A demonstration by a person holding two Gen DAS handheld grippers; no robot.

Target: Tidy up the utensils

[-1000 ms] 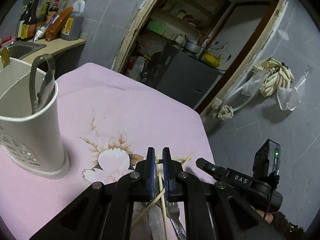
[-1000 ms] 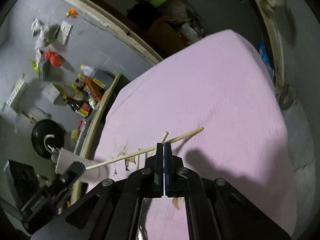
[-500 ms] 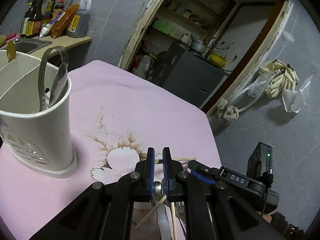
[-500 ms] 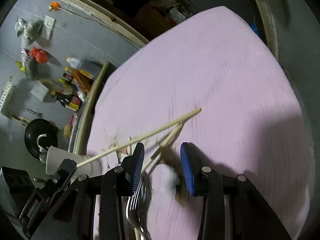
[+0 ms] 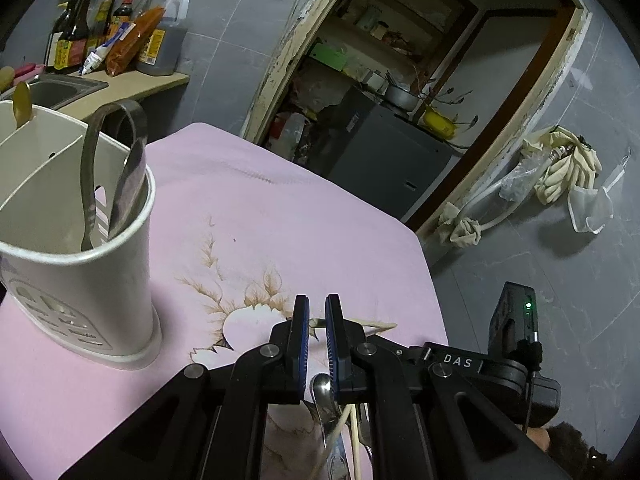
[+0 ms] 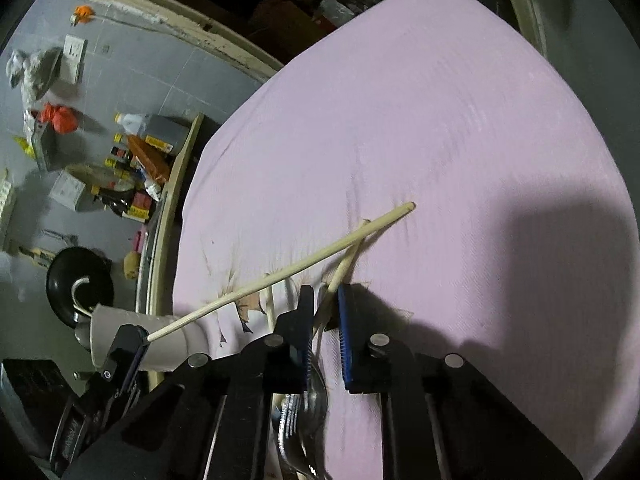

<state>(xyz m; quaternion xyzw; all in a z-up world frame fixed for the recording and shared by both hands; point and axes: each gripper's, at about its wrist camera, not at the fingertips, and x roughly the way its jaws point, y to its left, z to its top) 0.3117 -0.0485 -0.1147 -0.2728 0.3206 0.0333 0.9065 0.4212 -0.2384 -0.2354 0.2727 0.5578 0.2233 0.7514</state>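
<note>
A white divided utensil holder (image 5: 76,280) stands on the pink cloth at the left, with metal tongs (image 5: 116,176) in it. My left gripper (image 5: 317,344) is narrowly open above a metal spoon (image 5: 322,390) and wooden chopsticks (image 5: 352,432). In the right wrist view one chopstick (image 6: 280,276) runs from my left gripper's tip across the cloth; whether that gripper holds it I cannot tell. My right gripper (image 6: 325,320) is open around a second chopstick (image 6: 344,266), low over a spoon (image 6: 312,404) and fork.
The table (image 5: 280,224) has a pink flowered cloth; its right edge drops to a grey floor. A counter (image 5: 120,84) with bottles and a sink stands at the back left. An open doorway (image 5: 400,120) with clutter lies beyond.
My right gripper opened from shut, then narrowed around a chopstick. My left gripper drew nearer the holder, and the spoon came up between its fingers.
</note>
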